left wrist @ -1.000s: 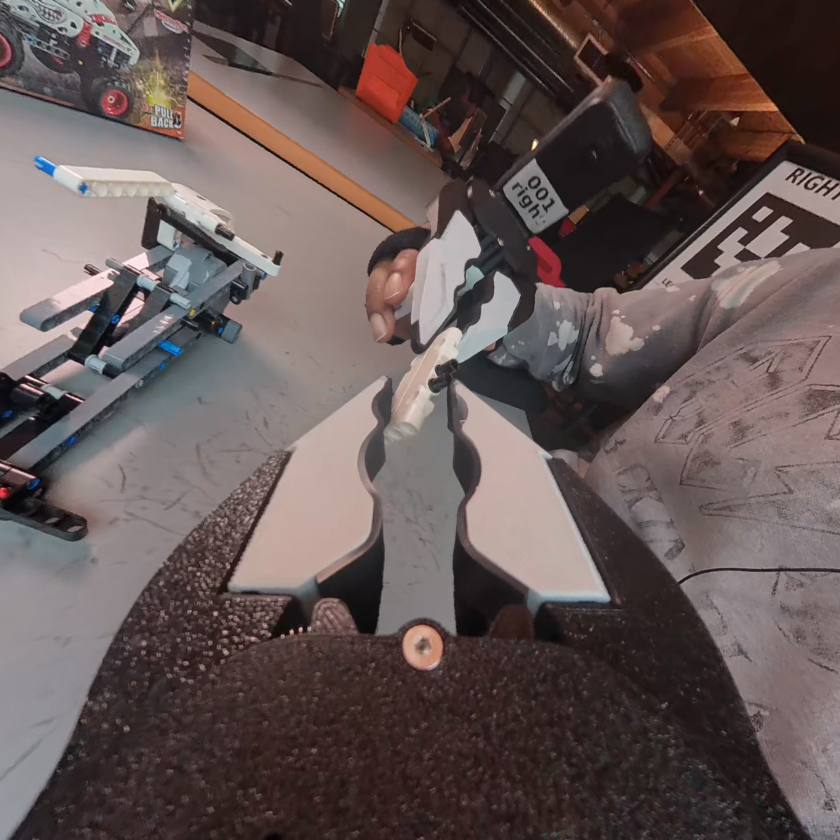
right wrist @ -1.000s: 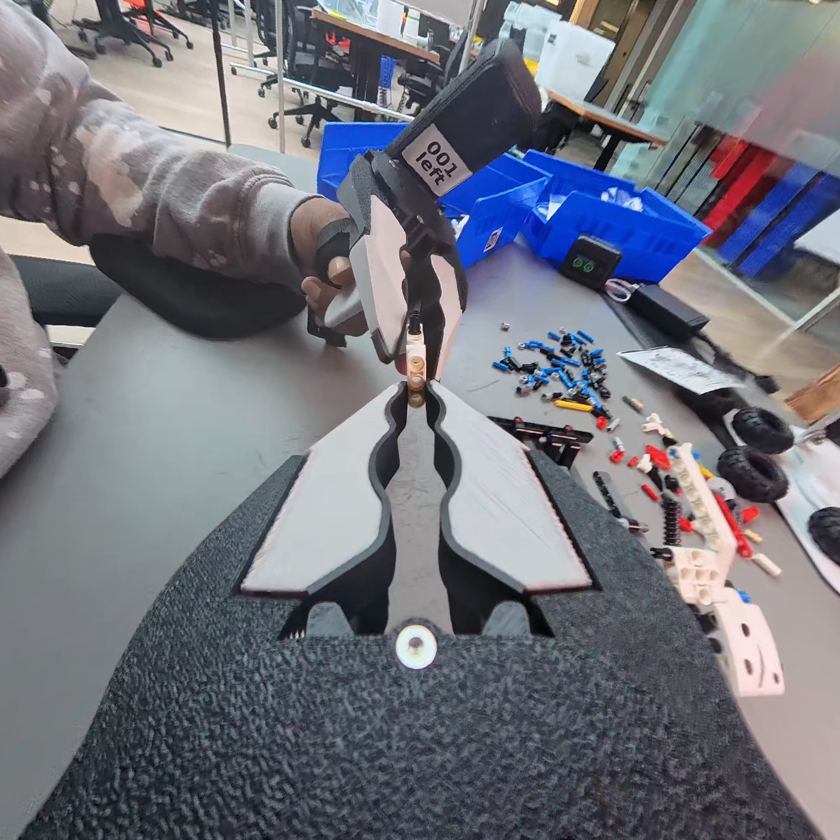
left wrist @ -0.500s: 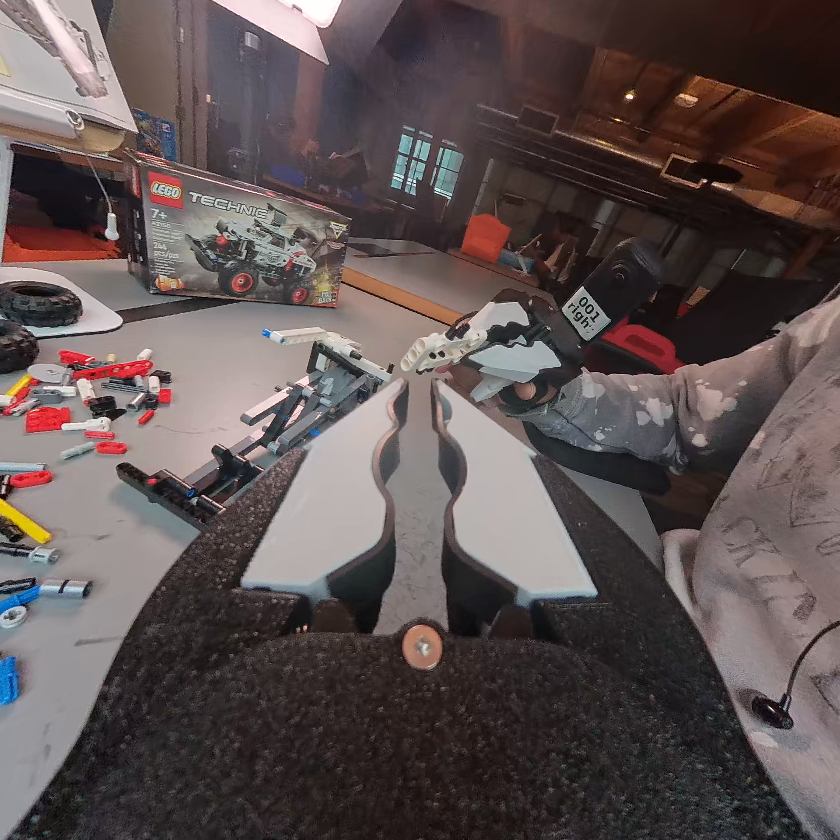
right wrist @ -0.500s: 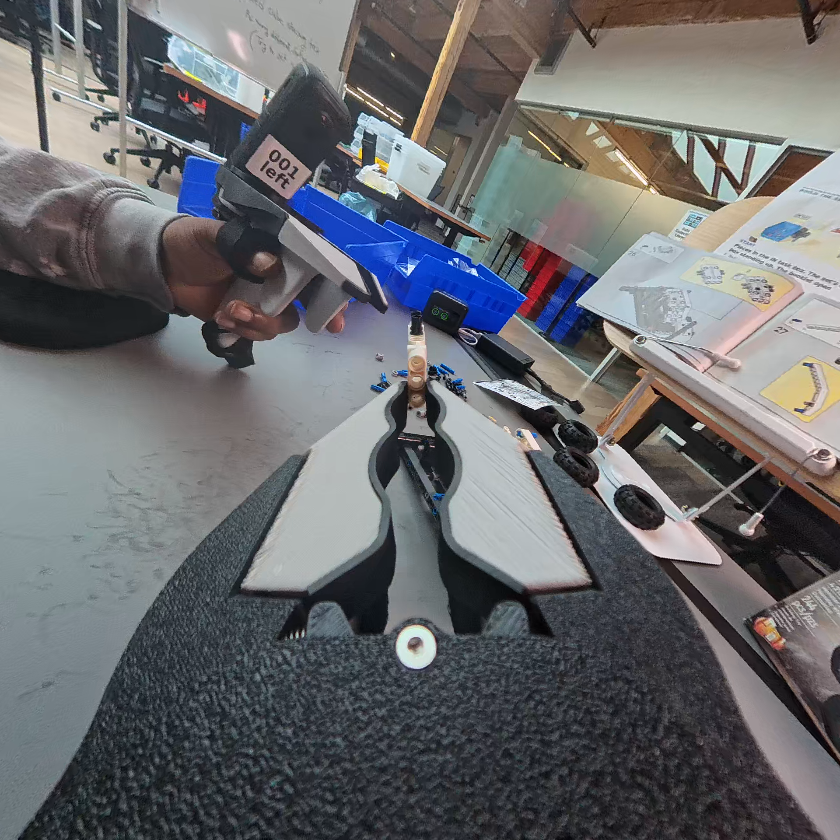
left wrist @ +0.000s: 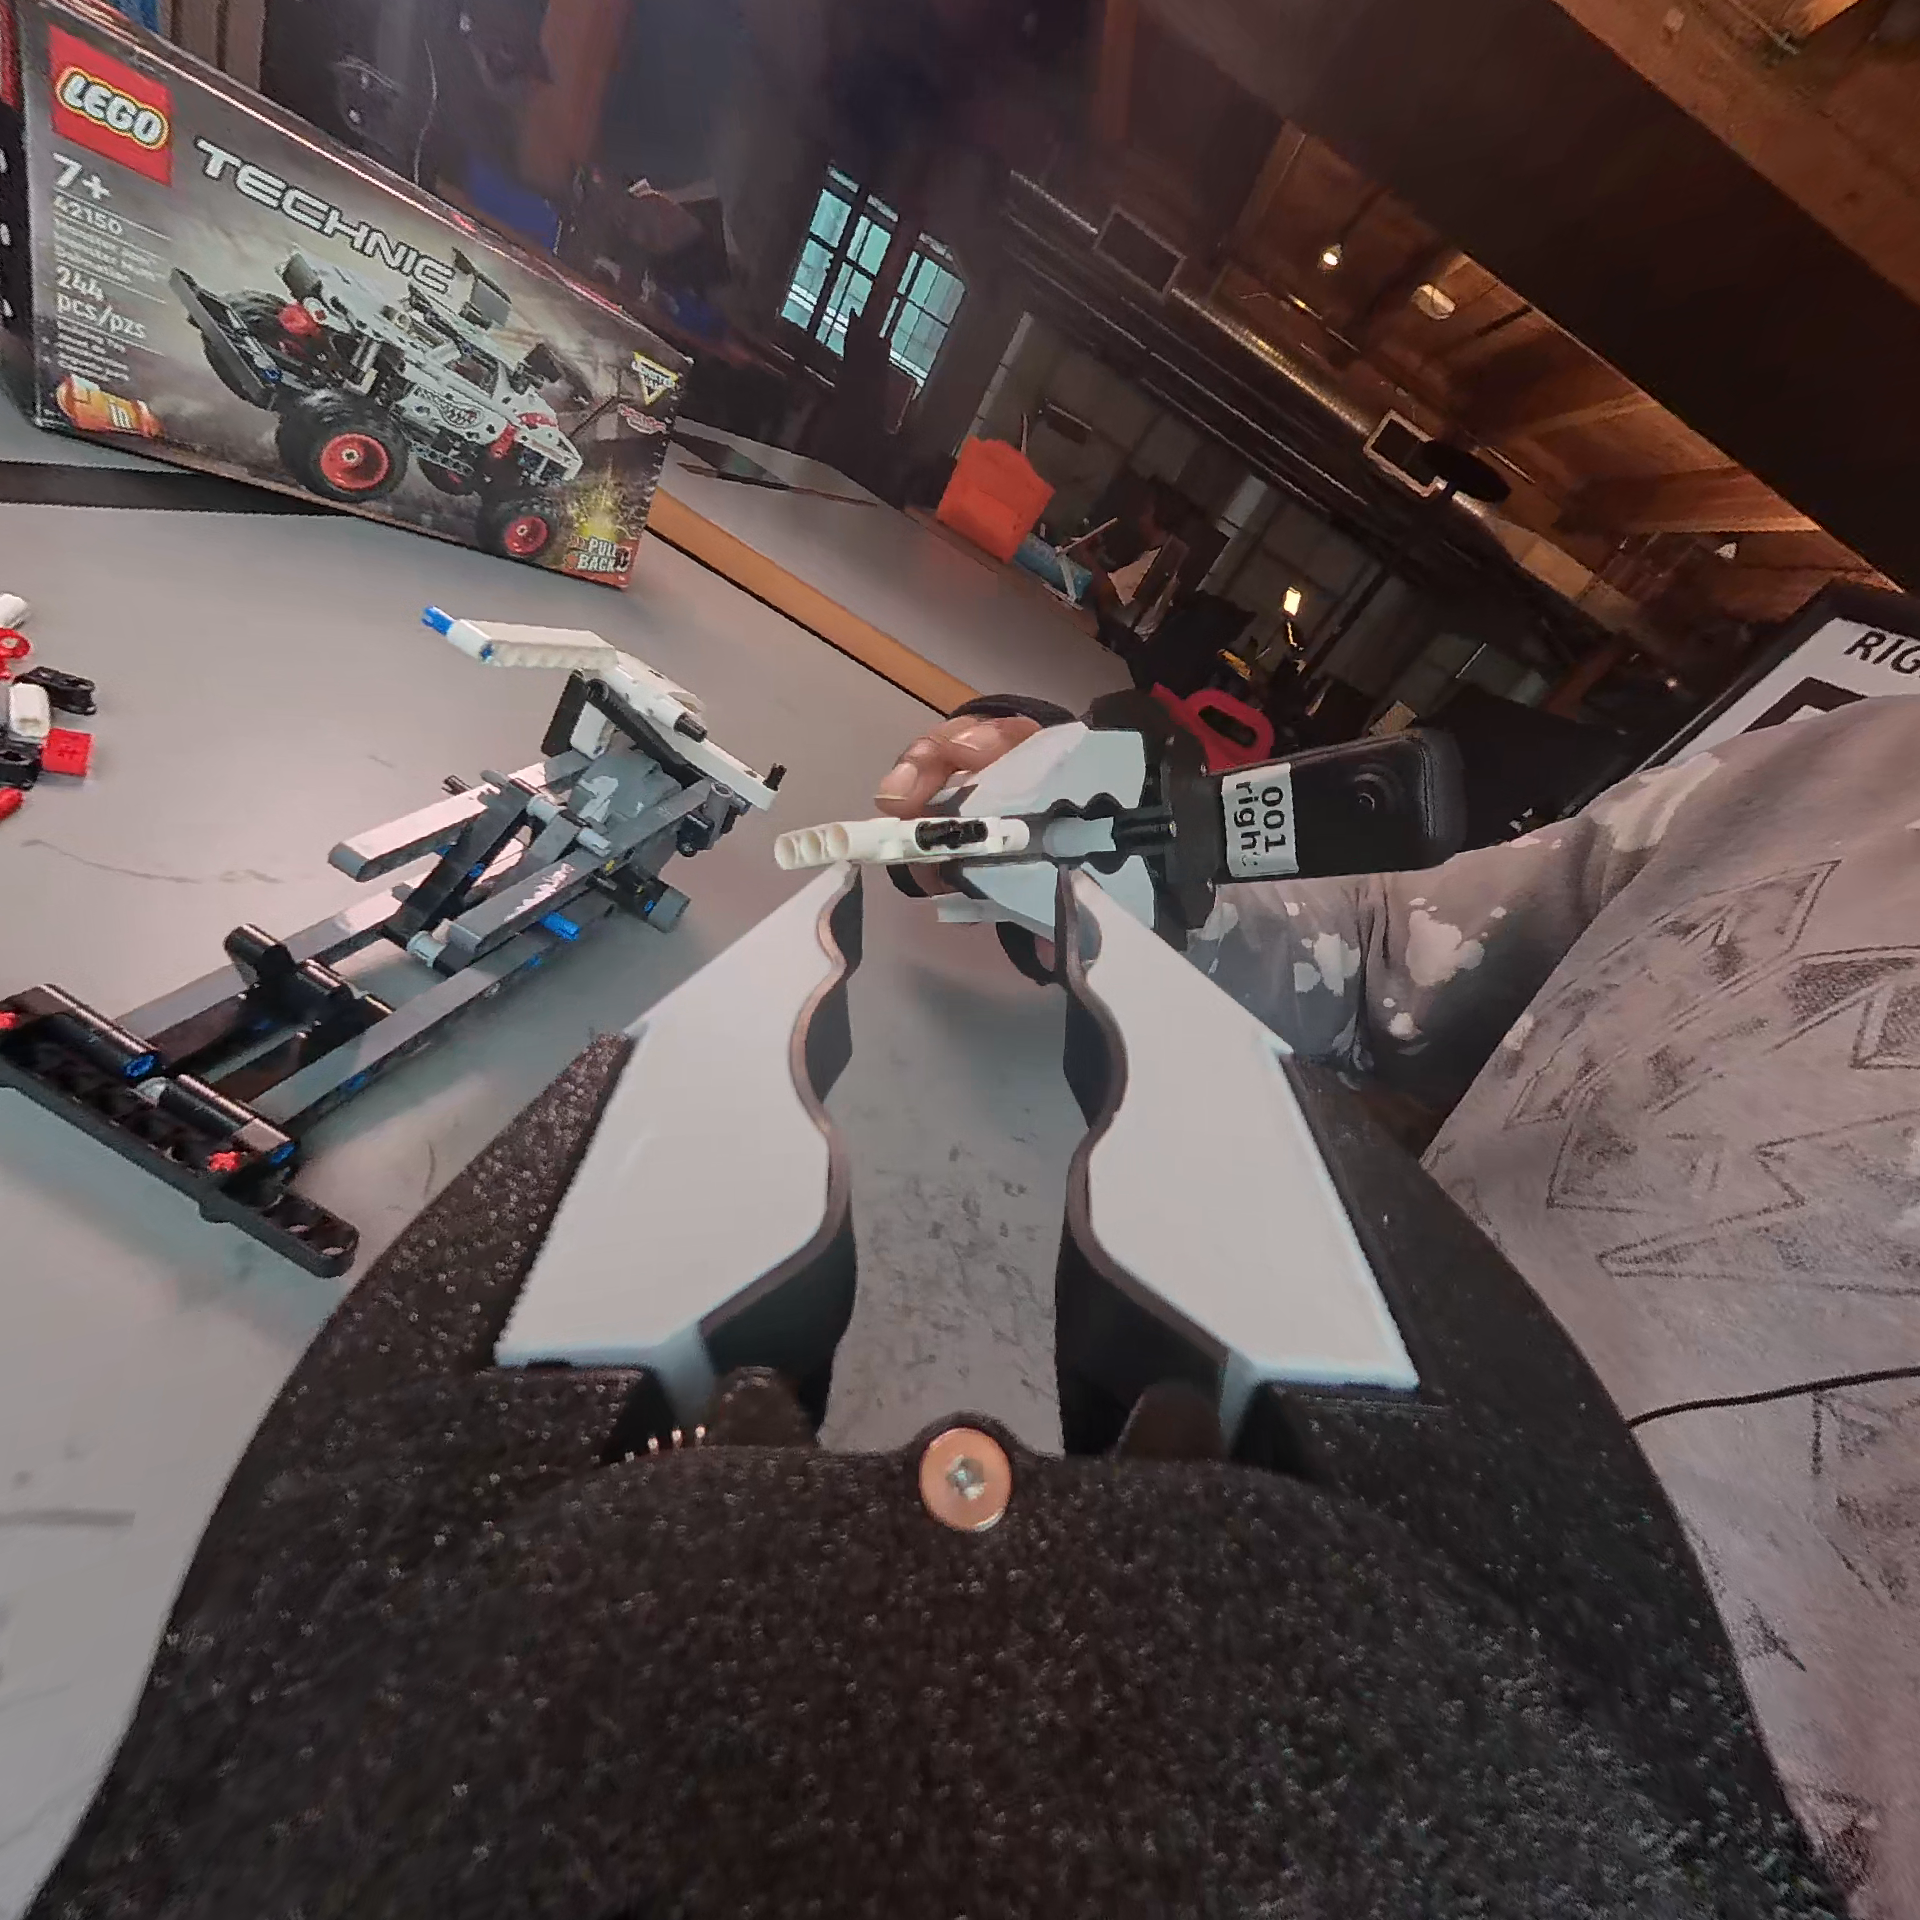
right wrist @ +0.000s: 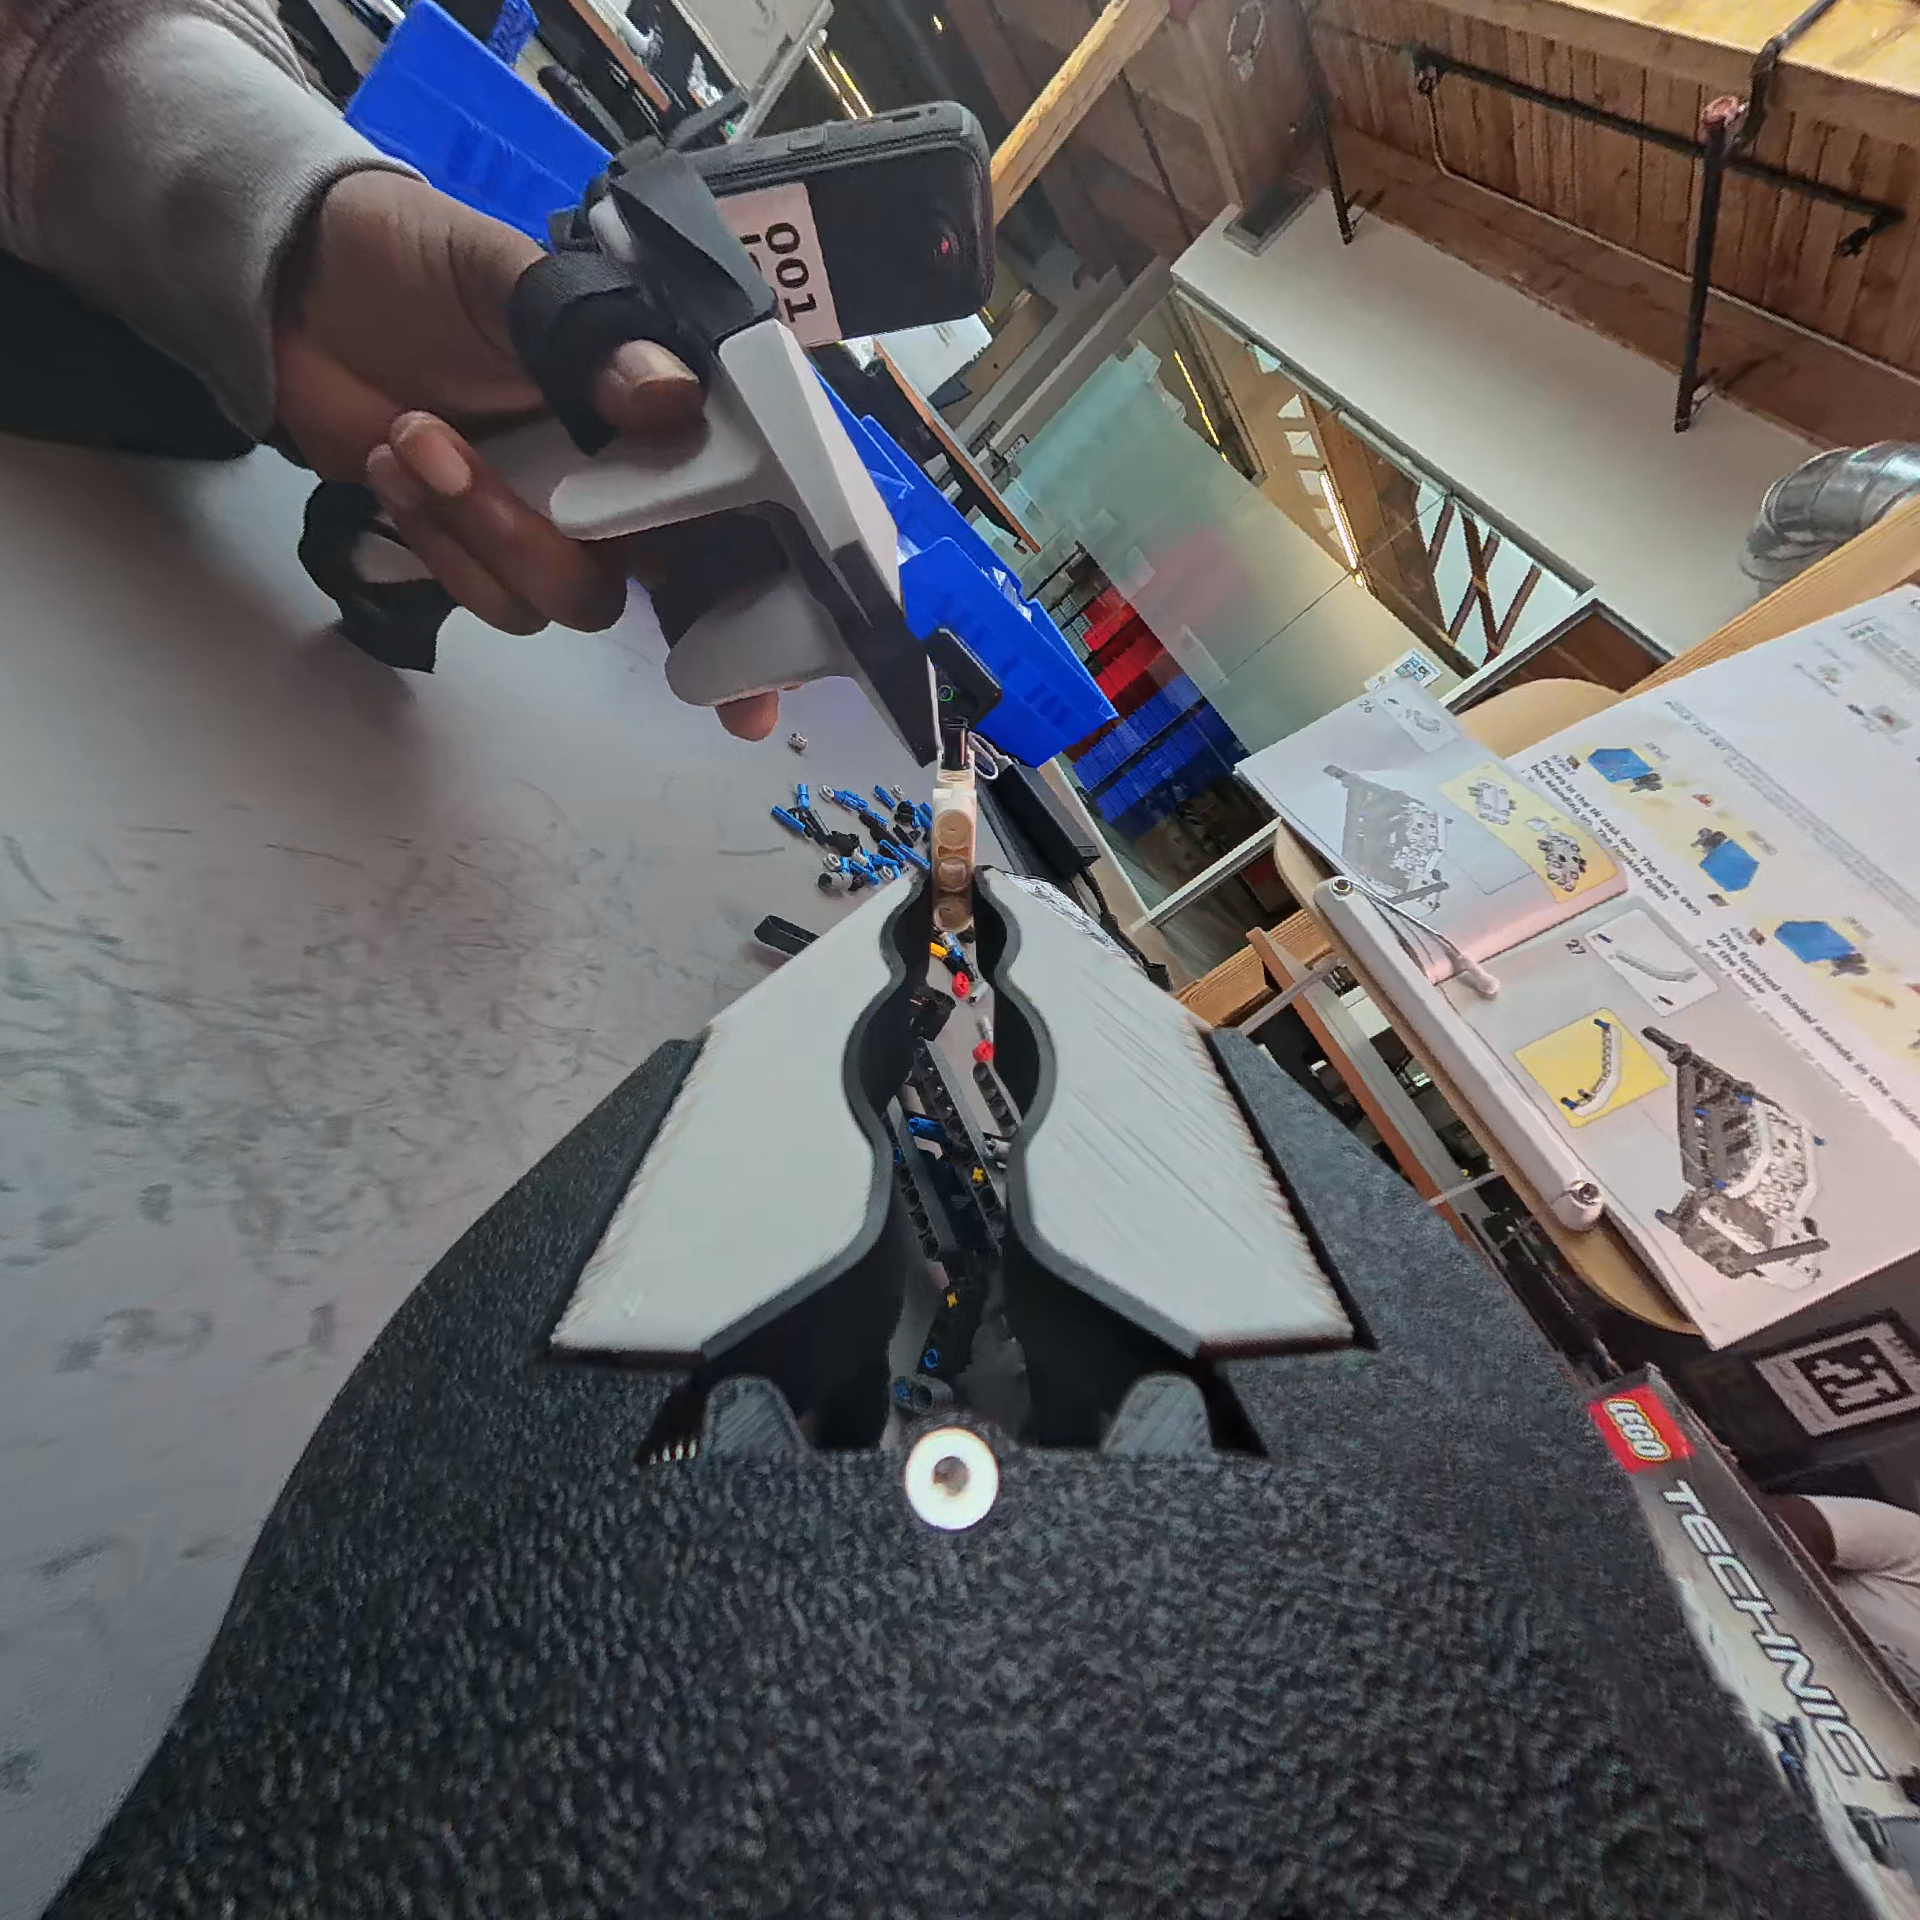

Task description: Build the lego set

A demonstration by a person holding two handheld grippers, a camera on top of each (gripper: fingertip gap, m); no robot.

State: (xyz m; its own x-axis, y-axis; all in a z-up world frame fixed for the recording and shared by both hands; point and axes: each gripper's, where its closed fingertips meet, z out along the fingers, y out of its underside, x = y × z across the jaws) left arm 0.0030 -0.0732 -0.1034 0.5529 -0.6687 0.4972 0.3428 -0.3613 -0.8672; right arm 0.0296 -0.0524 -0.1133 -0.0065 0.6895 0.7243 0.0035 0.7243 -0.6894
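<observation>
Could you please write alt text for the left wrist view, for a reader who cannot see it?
The open left gripper points at the right gripper, which clamps a white beam above the grey table. A half-built chassis lies left, the set's box behind it.

The left tool gapes (jaws parted, empty) while the right tool stays pinched together at its tips.

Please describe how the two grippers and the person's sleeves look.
Both grippers, left and right, have a black textured body, a round silver screw and two flat light-grey jaws with wavy black inner edges. Each carries a black camera with a white label. The sleeves are grey with pale blotches.
</observation>
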